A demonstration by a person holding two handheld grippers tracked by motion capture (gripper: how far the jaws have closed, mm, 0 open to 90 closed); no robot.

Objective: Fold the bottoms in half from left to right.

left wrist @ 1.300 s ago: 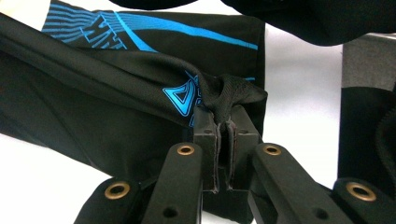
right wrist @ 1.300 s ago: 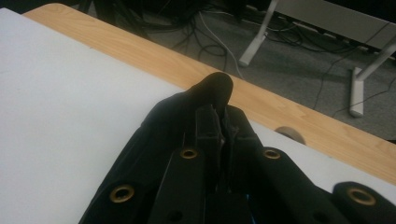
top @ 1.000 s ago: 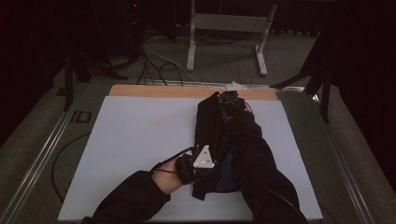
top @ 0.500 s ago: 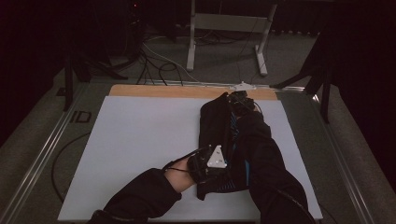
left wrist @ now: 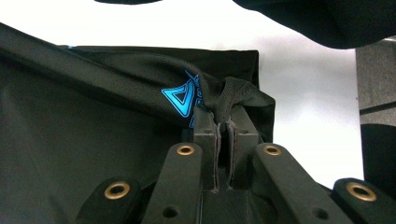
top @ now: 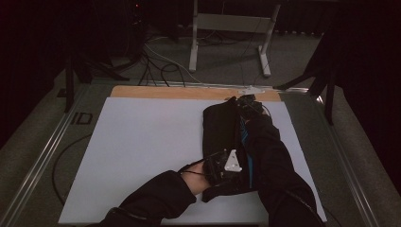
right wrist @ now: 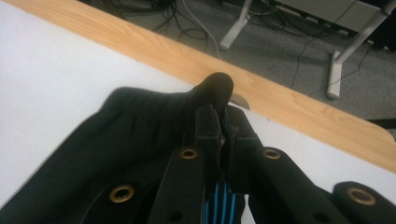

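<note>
Near edge: left gripper (top: 226, 163) is pinched tight on a fold of the black garment (top: 220, 127) at its near hem — in the left gripper view the jaws meet with fabric bunched between them, right by the blue triangle logo (left wrist: 180, 97). Compared with a second ago it has slid right and a little toward the person, dragging the near end of the cloth along; the garment now lies as a narrower strip, long axis running near to far, right of centre on the white mat (top: 142, 142).

Far end: right gripper (top: 247, 105) is likewise clamped on the garment's far edge — the right gripper view has a nub of black fabric (right wrist: 215, 88) poking up between the closed jaws, just short of the wooden table edge (right wrist: 289, 100). It has drifted right over the same second, slightly away.

Read: both ends held, and both moved sideways together, so this looks like a lengthwise fold being carried over — probably mid-fold, not yet laid flat. Next move likely wants both ends lowered level so the edges line up. Risk: thin fabric slipping from a pinch.
</note>
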